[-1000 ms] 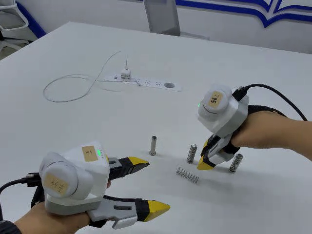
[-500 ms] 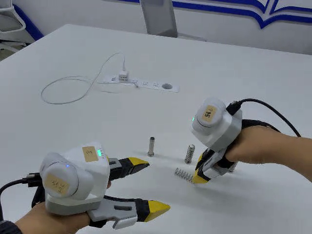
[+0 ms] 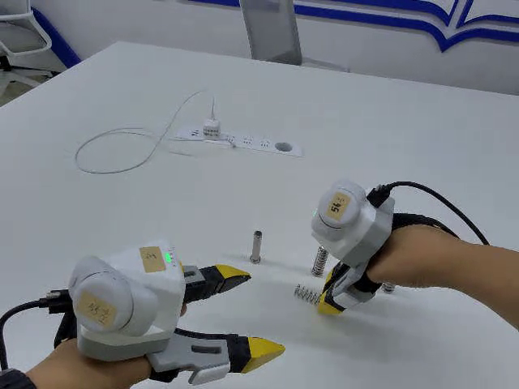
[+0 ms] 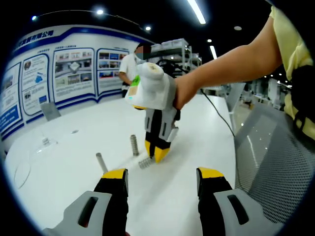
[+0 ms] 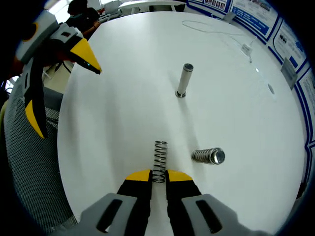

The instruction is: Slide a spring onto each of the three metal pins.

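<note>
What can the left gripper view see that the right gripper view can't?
Left gripper view: wall posters, a person at the back, the right tool from outside. Right gripper view: the left tool from outside, open, and a close-up of the spring pinched between the right tool's tips. Both: the bare pin, the pin already wearing a spring, the white table.

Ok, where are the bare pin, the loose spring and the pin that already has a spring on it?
bare pin [image 3: 256, 246]: head view, middle of its shaft.
loose spring [image 5: 160, 156]: right gripper view, its middle coils.
sprung pin [image 5: 204, 156]: right gripper view, the coils around its shaft.
</note>
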A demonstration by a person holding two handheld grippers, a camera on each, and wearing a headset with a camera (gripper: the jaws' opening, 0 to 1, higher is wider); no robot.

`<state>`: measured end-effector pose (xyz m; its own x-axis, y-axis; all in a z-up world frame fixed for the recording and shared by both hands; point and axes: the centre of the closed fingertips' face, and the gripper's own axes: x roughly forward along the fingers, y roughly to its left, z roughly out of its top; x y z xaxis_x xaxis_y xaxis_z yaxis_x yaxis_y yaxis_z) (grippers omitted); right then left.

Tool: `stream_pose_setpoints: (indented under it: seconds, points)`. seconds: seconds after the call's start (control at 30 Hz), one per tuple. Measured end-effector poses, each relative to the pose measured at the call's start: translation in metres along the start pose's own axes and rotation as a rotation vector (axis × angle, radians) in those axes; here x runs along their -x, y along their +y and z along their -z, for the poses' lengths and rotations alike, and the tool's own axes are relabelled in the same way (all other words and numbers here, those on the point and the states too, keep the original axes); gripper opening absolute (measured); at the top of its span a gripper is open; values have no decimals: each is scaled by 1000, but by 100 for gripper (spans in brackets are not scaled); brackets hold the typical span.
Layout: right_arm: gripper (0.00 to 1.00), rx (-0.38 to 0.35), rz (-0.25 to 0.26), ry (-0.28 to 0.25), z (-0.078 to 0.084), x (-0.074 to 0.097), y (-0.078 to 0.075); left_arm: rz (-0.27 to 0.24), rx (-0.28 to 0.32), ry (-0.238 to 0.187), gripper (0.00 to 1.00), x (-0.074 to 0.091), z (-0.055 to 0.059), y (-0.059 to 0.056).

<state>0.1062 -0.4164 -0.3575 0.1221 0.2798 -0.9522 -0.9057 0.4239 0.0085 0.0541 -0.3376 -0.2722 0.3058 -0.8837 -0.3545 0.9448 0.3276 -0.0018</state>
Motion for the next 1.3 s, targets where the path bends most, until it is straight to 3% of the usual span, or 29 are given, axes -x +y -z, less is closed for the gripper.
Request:
stream_pose_setpoints:
  seconds: [0.43, 0.87, 1.3]
  points:
    - [11, 35, -8, -8, 0, 13, 10, 7, -12, 12, 56, -3, 0, -2]
    - [11, 199, -57, -68, -18, 55, 50, 38, -48, 10, 50, -11, -7, -8]
    - [11, 296, -79, -84, -25, 71, 72, 92, -82, 1, 39, -17, -11, -19]
